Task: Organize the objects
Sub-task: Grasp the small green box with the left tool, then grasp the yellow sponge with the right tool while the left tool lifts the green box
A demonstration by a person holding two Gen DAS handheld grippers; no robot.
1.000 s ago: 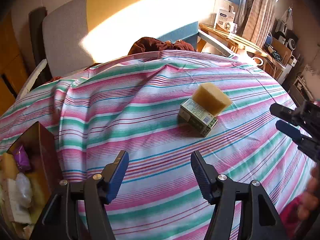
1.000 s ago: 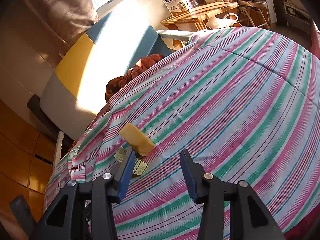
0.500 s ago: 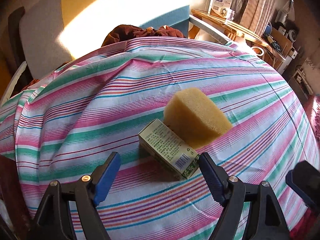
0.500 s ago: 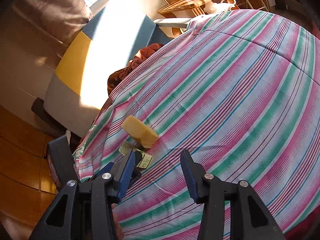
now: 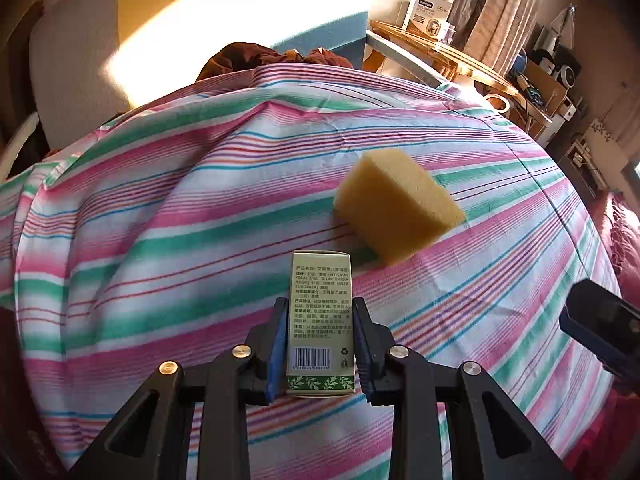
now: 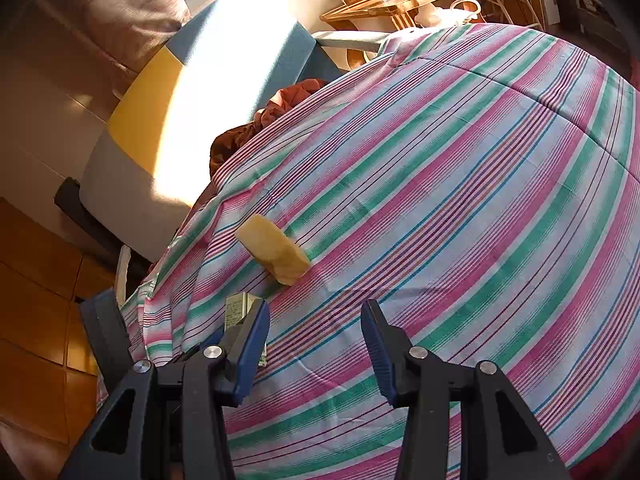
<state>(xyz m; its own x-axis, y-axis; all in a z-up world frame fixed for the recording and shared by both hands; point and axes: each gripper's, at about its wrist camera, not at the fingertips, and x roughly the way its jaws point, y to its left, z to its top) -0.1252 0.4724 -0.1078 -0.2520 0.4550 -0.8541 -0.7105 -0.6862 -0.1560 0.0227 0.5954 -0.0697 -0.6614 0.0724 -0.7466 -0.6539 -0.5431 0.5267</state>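
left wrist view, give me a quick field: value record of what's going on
surface: striped sheet
left gripper: jaws shut on the green box
box state: printed side with barcode faces the camera
sponge: yellow, on the sheet beyond the box, to its right, apart from both grippers
right gripper: jaws open, nothing between them
background: wooden table with a white carton

The right gripper (image 6: pixel 316 344) hangs open over the striped cloth (image 6: pixel 460 208), with the yellow sponge (image 6: pixel 274 250) and green box (image 6: pixel 239 312) ahead to its left.
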